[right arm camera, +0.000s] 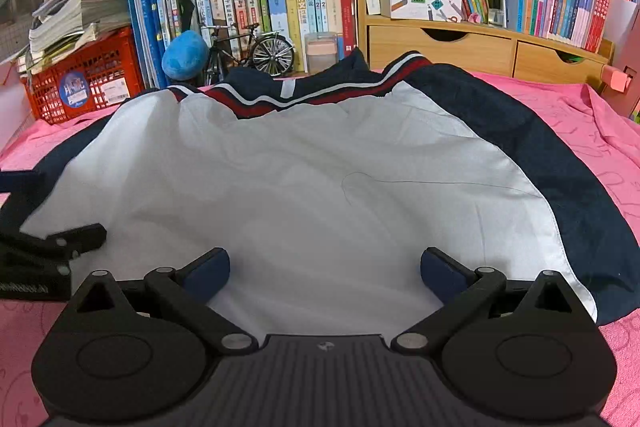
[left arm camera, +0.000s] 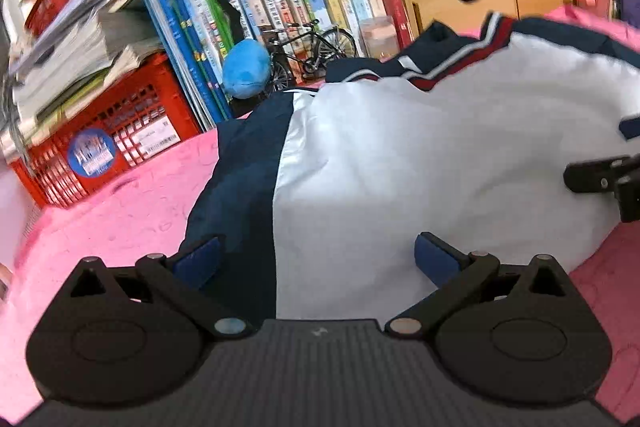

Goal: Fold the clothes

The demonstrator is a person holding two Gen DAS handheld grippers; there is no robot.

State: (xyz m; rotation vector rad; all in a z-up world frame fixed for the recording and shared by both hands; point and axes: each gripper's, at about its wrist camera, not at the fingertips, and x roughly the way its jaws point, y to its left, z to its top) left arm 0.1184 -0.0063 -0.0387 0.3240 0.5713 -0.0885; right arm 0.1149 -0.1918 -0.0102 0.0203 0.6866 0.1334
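Jacket (right arm camera: pixel 304 187), smooth white cloth edged navy, lies rumpled under both tools (left arm camera: pixel 318 261) (right arm camera: pixel 325 273), spread wide, empty.

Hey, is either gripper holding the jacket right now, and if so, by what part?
Nothing is held. The left gripper and the right gripper both stand open over the white panel of the jacket, with no cloth pinched between the fingers.

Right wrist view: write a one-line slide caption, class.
Open right gripper poised over a white-and-navy jacket spread on a pink cloth.
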